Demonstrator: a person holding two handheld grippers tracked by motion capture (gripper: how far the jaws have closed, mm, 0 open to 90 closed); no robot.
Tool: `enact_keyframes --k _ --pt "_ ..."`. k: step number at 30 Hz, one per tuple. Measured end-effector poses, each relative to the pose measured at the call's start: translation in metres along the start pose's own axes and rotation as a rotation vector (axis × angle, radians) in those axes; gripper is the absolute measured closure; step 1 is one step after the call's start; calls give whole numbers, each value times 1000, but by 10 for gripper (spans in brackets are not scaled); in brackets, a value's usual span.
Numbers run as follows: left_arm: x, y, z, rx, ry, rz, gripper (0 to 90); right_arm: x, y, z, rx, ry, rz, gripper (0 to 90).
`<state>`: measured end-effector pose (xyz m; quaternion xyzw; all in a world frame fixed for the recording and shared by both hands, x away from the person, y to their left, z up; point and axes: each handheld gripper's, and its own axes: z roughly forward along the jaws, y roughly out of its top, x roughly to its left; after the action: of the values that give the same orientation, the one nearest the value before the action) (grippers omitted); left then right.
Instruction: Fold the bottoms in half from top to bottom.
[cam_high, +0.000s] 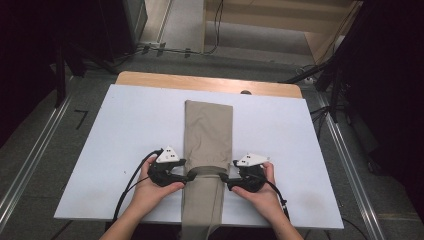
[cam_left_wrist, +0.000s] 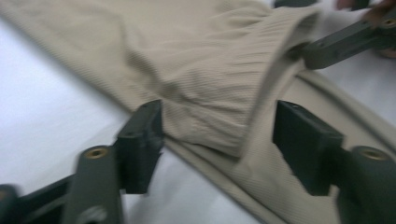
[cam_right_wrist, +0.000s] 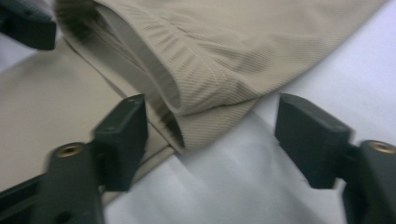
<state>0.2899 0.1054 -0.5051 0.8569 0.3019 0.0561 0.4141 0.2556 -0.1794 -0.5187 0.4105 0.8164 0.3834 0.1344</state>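
High view: my left gripper (cam_high: 186, 176) and my right gripper (cam_high: 225, 178) face each other across a beige ribbed garment (cam_high: 208, 132) that lies lengthwise down the middle of the white table board (cam_high: 125, 130), its near end hanging over the board's front edge. Each gripper meets one side edge of the cloth where a folded-back band crosses it. My left hand (cam_high: 152, 192) and right hand (cam_high: 260, 192) wrap the gripper bodies, and a grey three-cornered plate (cam_high: 168, 155) tops each one.

Left gripper view: my left gripper (cam_left_wrist: 217, 128) stands wide open. The ribbed folded edge of the garment (cam_left_wrist: 205, 84) lies between the jaws; it touches the jaw on the picture's left, and whether it meets the other I cannot tell. Nothing is clamped. The right gripper's jaw tip (cam_left_wrist: 345, 39) reaches the cloth at the upper right.

Right gripper view: my right gripper (cam_right_wrist: 210, 135) is likewise spread wide and released. The corner of the garment's (cam_right_wrist: 224, 60) fold sits between the jaws, nearer the jaw on the picture's left, with bare white board before the other jaw.
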Motion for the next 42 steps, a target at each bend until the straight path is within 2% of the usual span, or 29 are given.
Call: enact_keyframes --k 2,6,8,11,14,16,21,26,28,31,36,42 --pt "-2 1 0 -7 27 12 421 0 0 -1 -26 -14 -3 379" --pt "-3 0 -1 -21 61 35 517 -3 1 -5 -80 -4 11 506" --pt "-3 0 -2 -40 66 24 576 -2 1 -7 -91 0 3 567" --pt "-2 0 -2 -47 70 27 636 -1 0 -5 -68 3 -3 593" --pt "-3 -1 -1 -45 63 35 690 -2 -2 -2 -47 16 24 626" --pt "-3 -1 -2 -36 59 40 704 -3 -2 -2 -36 8 30 643" --pt "-2 -3 -2 -30 56 22 745 -1 -5 -3 -25 -2 21 691" --pt "-3 -3 -1 -22 42 25 810 -1 -5 -4 -33 3 27 822" --pt "-3 -4 -1 -23 45 27 829 1 -6 -3 -30 -10 18 857" --pt "-5 -4 1 -13 52 40 867 3 -5 -2 -26 -20 13 873" --pt "-7 -3 2 -8 62 52 881 3 -5 -2 -24 -27 3 877" --pt "-3 -2 -2 -35 36 28 885 2 -5 -3 -40 -14 10 879"
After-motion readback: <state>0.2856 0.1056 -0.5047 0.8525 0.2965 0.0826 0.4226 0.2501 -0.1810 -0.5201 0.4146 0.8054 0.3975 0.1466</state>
